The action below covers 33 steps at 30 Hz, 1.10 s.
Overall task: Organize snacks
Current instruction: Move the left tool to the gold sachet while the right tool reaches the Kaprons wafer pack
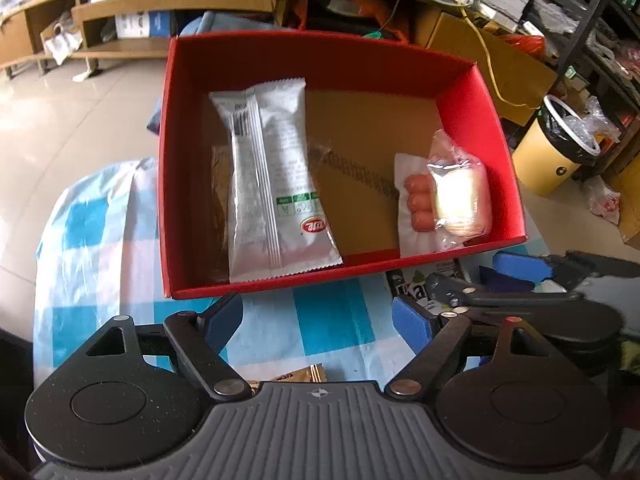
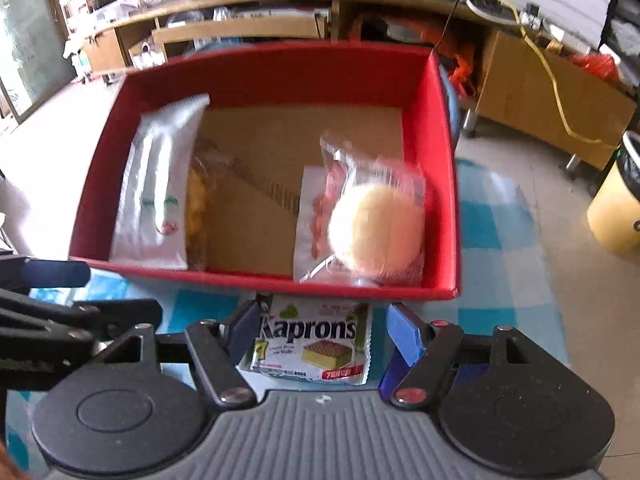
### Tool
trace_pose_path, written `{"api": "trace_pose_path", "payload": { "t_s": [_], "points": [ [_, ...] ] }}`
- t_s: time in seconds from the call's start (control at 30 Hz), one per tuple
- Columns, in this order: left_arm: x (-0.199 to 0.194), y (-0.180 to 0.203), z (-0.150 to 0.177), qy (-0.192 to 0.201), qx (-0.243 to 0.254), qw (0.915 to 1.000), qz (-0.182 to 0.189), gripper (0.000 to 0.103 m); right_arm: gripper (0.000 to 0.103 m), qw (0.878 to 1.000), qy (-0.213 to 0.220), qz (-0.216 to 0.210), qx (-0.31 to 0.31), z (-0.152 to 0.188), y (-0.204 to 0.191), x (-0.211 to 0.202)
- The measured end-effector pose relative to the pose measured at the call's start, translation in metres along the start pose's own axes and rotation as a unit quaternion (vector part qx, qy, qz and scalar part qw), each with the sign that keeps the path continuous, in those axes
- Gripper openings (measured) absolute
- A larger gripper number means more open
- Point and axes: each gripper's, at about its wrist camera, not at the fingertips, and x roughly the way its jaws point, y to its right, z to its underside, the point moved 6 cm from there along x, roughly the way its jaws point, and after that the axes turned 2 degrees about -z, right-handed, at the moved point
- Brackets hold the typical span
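A red box (image 1: 180, 160) (image 2: 446, 160) stands on a blue-checked cloth (image 1: 332, 320). It holds a long white snack pack (image 1: 272, 184) (image 2: 154, 192) at the left, over a clear bag of brown snacks (image 2: 198, 204). At the right lie a sausage pack (image 1: 416, 204) and a round pale cake in clear wrap (image 1: 460, 196) (image 2: 376, 228). A Kaprons wafer pack (image 2: 312, 344) lies on the cloth in front of the box, between the fingers of my open right gripper (image 2: 324, 328). My left gripper (image 1: 320, 312) is open and empty before the box. An orange-brown wrapper (image 1: 304, 374) peeks out under it.
Wooden shelves and desks (image 1: 160, 4) with clutter stand behind. A yellow bin (image 1: 560, 148) (image 2: 616, 208) stands on the tiled floor at the right. The right gripper shows at the right edge of the left wrist view (image 1: 520, 280).
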Motion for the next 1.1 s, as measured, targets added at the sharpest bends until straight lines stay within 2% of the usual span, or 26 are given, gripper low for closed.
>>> {"api": "trace_pose_path", "payload": {
  "t_s": [0.2,0.27,0.4,0.57,0.6,0.63,0.7,0.8,0.93,1.03,1.1],
  "points": [
    [-0.003,-0.004,0.007,-0.008,0.016,0.9998,0.007,0.086,0.069,1.0,-0.016,-0.014,0.012,0.0,0.0,0.026],
    [-0.006,-0.007,0.012,-0.014,0.022,0.9996,0.009,0.087,0.077,1.0,-0.019,-0.019,0.008,-0.001,-0.003,0.033],
    [-0.008,-0.012,0.025,-0.028,0.046,0.9982,0.026,0.088,0.081,1.0,-0.025,-0.014,0.001,0.0,-0.008,0.045],
    [-0.001,-0.009,0.042,-0.057,0.103,0.9913,0.058,0.089,0.073,0.999,-0.036,-0.026,-0.004,0.005,-0.013,0.033],
    [0.001,-0.007,0.046,-0.066,0.118,0.9887,0.064,0.089,0.062,0.998,-0.041,-0.037,-0.006,0.009,-0.015,0.029],
    [0.004,-0.007,0.049,-0.071,0.131,0.9867,0.066,0.089,0.061,0.998,-0.045,-0.04,-0.009,0.013,-0.017,0.024],
    [0.008,-0.005,0.054,-0.078,0.172,0.9797,0.067,0.089,0.061,0.996,-0.066,-0.048,-0.022,0.023,-0.023,0.016],
    [0.011,-0.001,0.059,-0.077,0.252,0.9632,0.054,0.089,0.061,0.992,-0.097,-0.07,-0.034,0.037,-0.028,0.007],
    [0.015,0.012,0.067,-0.084,0.323,0.9397,0.077,0.089,0.061,0.988,-0.11,-0.098,-0.054,0.046,-0.025,-0.008],
    [0.024,0.021,0.077,-0.091,0.383,0.916,0.075,0.09,0.063,0.983,-0.101,-0.085,-0.129,0.043,-0.022,-0.018],
    [0.028,0.022,0.081,-0.086,0.415,0.9034,0.069,0.092,0.066,0.971,-0.099,-0.077,-0.201,0.045,-0.02,-0.025]
  ]
}}
